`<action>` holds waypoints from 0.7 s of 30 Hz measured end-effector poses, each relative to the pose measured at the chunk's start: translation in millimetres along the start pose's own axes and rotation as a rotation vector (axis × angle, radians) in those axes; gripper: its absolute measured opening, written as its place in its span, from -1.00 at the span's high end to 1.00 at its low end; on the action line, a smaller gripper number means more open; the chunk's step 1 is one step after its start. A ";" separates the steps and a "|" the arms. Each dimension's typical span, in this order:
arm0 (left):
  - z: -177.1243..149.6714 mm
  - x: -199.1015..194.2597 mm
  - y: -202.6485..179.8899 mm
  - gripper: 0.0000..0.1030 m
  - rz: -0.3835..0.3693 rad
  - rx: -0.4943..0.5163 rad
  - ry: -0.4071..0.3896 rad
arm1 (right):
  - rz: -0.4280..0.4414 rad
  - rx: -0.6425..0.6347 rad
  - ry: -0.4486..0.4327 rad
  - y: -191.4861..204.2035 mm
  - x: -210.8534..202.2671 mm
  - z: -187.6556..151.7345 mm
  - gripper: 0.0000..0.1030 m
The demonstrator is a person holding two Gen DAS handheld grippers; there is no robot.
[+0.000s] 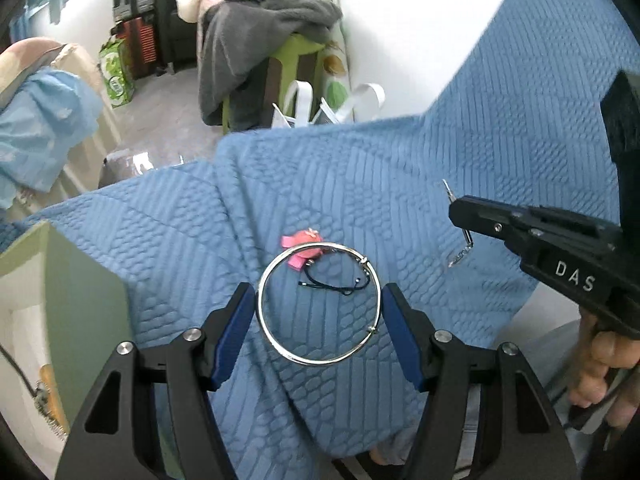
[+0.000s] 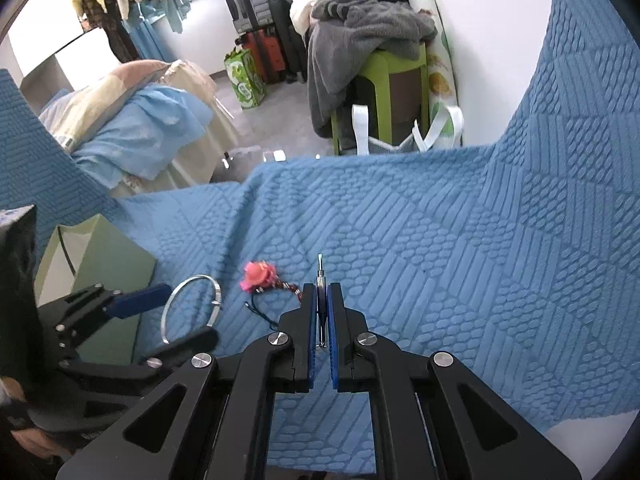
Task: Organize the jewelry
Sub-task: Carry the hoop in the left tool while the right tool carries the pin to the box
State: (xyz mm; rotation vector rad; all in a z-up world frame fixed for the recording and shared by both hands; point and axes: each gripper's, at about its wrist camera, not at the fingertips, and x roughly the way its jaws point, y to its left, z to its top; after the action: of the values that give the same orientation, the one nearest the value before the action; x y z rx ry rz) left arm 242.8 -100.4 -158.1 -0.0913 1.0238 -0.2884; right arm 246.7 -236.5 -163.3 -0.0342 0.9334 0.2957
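My left gripper (image 1: 319,300) is shut on a silver bangle (image 1: 264,316), its blue pads touching the ring's two sides; it holds the ring above the blue quilt (image 1: 400,184). In the right wrist view the bangle (image 2: 166,314) sits in the left gripper (image 2: 180,314) above a green box. My right gripper (image 2: 322,292) is shut on a thin silver pin with a small chain (image 2: 320,276); it shows in the left wrist view (image 1: 460,208) too. A pink charm on a black cord (image 1: 306,240) lies on the quilt, also in the right wrist view (image 2: 258,274).
An open green box (image 1: 76,304) stands at the left, holding other jewelry; it also shows in the right wrist view (image 2: 116,264). The quilt's far edge drops to a floor with a green stool under grey clothes (image 2: 384,64), bags and bedding.
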 end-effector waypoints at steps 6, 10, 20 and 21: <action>5.7 -38.0 18.1 -0.27 0.020 -0.055 -0.009 | -0.005 -0.023 -0.034 19.3 -19.8 11.9 0.93; 9.4 -63.9 34.0 -0.27 0.036 -0.087 -0.030 | -0.018 -0.050 -0.047 38.1 -31.0 18.8 0.93; 13.4 -126.1 75.8 -0.28 0.066 -0.149 -0.121 | 0.057 -0.076 -0.114 86.4 -49.6 34.8 0.93; 12.7 -132.1 81.1 -0.28 0.047 -0.165 -0.129 | 0.065 -0.080 -0.121 91.0 -51.4 35.7 0.93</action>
State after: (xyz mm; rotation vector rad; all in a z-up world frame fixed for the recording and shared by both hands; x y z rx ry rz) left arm 205.1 13.4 -59.0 -0.2317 0.9193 -0.1532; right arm 221.9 -155.8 -92.1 -0.0585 0.8029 0.3911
